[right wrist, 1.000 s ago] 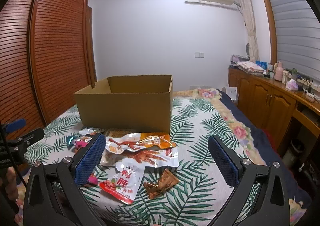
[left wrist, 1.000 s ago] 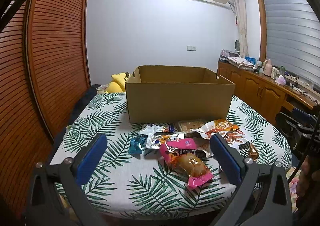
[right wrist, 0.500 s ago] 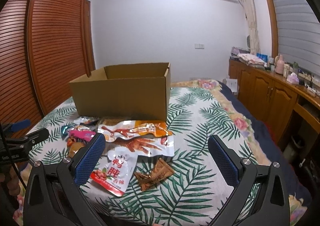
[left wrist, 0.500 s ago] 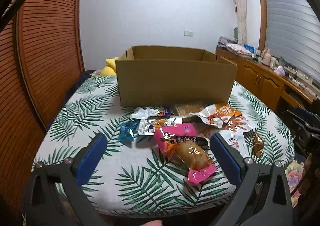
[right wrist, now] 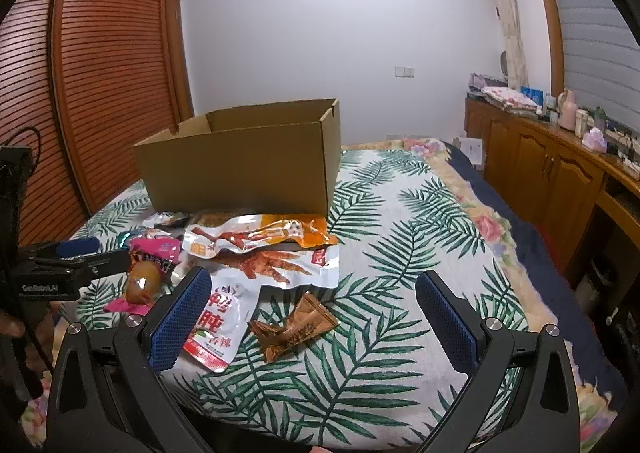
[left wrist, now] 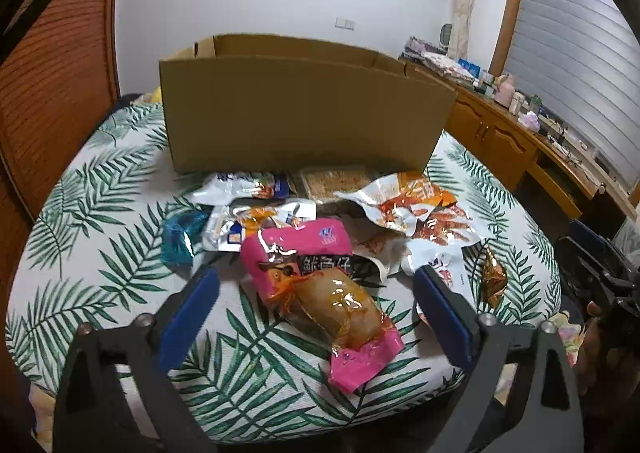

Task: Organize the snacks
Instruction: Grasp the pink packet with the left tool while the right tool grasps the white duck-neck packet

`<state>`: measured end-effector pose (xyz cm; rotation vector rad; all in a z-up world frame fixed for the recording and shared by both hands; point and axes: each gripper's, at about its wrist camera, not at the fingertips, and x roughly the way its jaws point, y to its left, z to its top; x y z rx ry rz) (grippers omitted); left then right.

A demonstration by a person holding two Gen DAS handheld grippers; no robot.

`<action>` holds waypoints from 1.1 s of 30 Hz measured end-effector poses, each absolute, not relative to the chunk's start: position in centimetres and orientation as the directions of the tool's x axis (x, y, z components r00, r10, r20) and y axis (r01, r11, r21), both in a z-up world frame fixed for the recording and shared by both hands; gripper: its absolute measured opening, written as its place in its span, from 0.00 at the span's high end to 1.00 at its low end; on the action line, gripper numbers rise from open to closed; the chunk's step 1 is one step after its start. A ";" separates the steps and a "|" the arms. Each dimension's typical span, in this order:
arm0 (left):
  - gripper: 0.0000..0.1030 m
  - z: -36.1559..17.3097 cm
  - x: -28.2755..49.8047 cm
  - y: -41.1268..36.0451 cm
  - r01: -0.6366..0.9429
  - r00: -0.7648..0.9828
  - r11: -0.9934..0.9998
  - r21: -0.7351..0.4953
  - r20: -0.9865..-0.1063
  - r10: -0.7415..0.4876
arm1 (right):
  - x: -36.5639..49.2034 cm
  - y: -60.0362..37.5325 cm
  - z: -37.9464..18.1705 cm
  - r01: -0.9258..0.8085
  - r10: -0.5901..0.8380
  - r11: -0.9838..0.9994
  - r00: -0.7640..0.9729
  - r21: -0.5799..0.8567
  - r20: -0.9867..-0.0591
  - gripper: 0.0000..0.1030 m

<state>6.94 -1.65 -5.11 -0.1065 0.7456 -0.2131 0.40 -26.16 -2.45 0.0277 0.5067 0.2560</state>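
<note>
An open cardboard box (left wrist: 304,109) stands on the leaf-print bed, also in the right wrist view (right wrist: 244,161). Several snack packets lie in front of it. A pink packet with a brown snack (left wrist: 320,285) lies between the fingers of my open, empty left gripper (left wrist: 316,309). My right gripper (right wrist: 316,313) is open and empty above a small brown wrapper (right wrist: 294,327), next to a white and red packet (right wrist: 218,327). An orange packet (right wrist: 260,239) lies beyond. The left gripper shows at the left of the right wrist view (right wrist: 60,265).
A blue packet (left wrist: 180,237) and white packets (left wrist: 256,221) lie at the left of the pile. A louvred wooden wardrobe (right wrist: 100,93) stands at the left. A wooden cabinet with clutter (right wrist: 560,157) runs along the right wall. The bed edge (left wrist: 320,425) is close below me.
Both grippers have moved forward and down toward the snack pile. The left one has closed in on the pink packet, the right one on the brown wrapper. Both stay open.
</note>
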 end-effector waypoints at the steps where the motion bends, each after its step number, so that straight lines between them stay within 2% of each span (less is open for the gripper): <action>1: 0.16 -5.4 7.1 -1.7 0.154 0.704 0.973 -0.174 -0.672 -0.232 | 0.5 -26.1 -2.5 -0.239 0.254 0.967 0.840 0.093 -0.479 0.00; 2: 0.23 -5.6 7.3 -1.7 0.153 0.693 0.972 -0.180 -0.682 -0.235 | 0.5 -26.0 -2.5 -0.245 0.259 0.965 0.837 0.095 -0.482 0.00; 4: 0.28 -6.0 7.4 -1.5 0.146 0.677 0.970 -0.195 -0.695 -0.242 | 0.7 -25.5 -2.6 -0.259 0.270 0.962 0.831 0.090 -0.486 0.00; 6: 0.39 -6.5 7.7 -1.4 0.147 0.660 0.966 -0.212 -0.706 -0.256 | 0.7 -24.8 -2.7 -0.279 0.284 0.956 0.823 0.085 -0.492 0.00; 16: 0.39 -7.0 8.1 -0.7 0.172 0.647 0.954 -0.244 -0.702 -0.296 | 2.8 -21.6 -3.9 -0.383 0.384 0.915 0.728 0.127 -0.567 0.03; 22: 0.42 -6.9 7.6 -0.1 0.200 0.641 0.942 -0.269 -0.691 -0.333 | 4.7 -20.3 -5.9 -0.405 0.425 0.895 0.650 0.186 -0.630 0.16; 24: 0.51 -6.8 7.4 0.0 0.214 0.637 0.938 -0.273 -0.689 -0.346 | 5.0 -19.9 -6.5 -0.410 0.428 0.892 0.631 0.189 -0.647 0.22; 27: 0.55 -6.7 7.2 -0.1 0.225 0.635 0.936 -0.272 -0.688 -0.353 | 5.4 -19.4 -7.3 -0.417 0.420 0.891 0.612 0.177 -0.670 0.27; 32: 0.55 -6.7 8.1 -0.4 0.221 0.605 0.931 -0.291 -0.707 -0.365 | 6.0 -18.9 -8.0 -0.416 0.389 0.898 0.602 0.142 -0.697 0.29; 33: 0.51 -6.7 8.4 -0.5 0.222 0.599 0.930 -0.293 -0.712 -0.367 | 6.1 -18.8 -8.0 -0.413 0.384 0.900 0.600 0.139 -0.702 0.29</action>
